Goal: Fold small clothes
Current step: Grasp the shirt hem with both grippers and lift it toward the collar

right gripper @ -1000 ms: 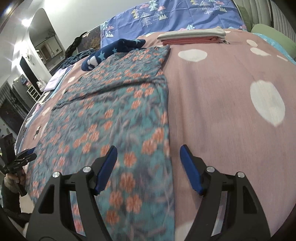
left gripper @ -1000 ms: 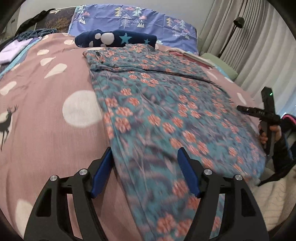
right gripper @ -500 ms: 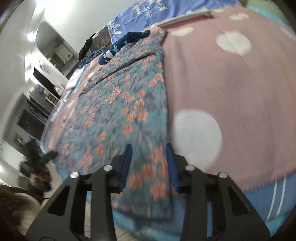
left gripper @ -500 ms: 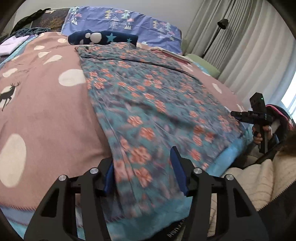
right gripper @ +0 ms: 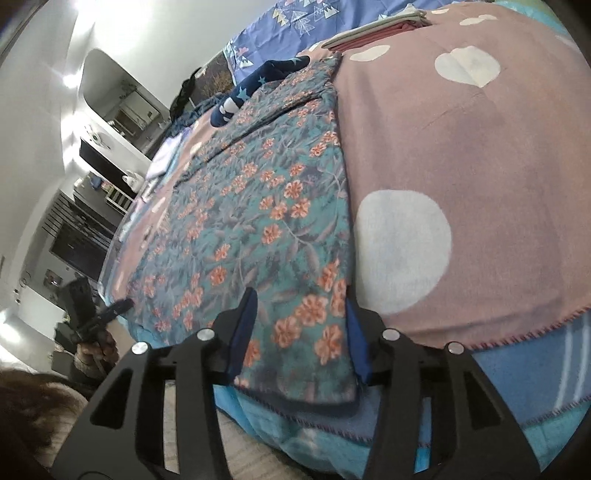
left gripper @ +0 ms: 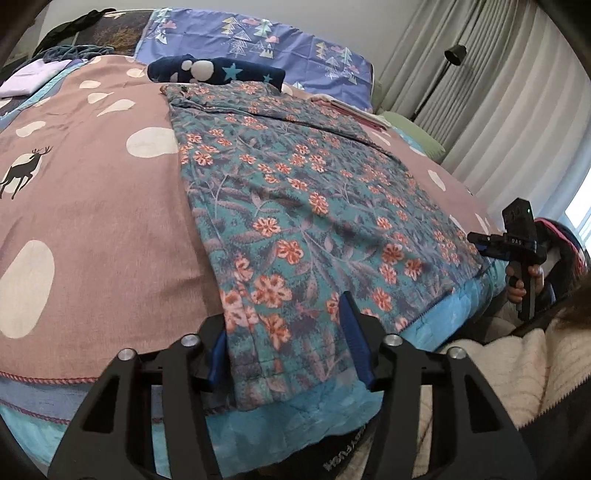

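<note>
Pink bedspread [left gripper: 110, 229]: left claw [left gripper: 284, 339] and right claw [right gripper: 299, 332] part-open, straddling floral garment [left gripper: 295, 206] hem corners.

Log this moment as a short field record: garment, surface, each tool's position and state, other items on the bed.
garment: floral garment, spread flat
surface: pink spotted bedspread
left tool: at the garment's near left corner, open, fingers astride the hem
right tool: at the near right corner, open, fingers astride the hem
other items: navy star-print bundle past the far end; folded stack near the pillows
</note>
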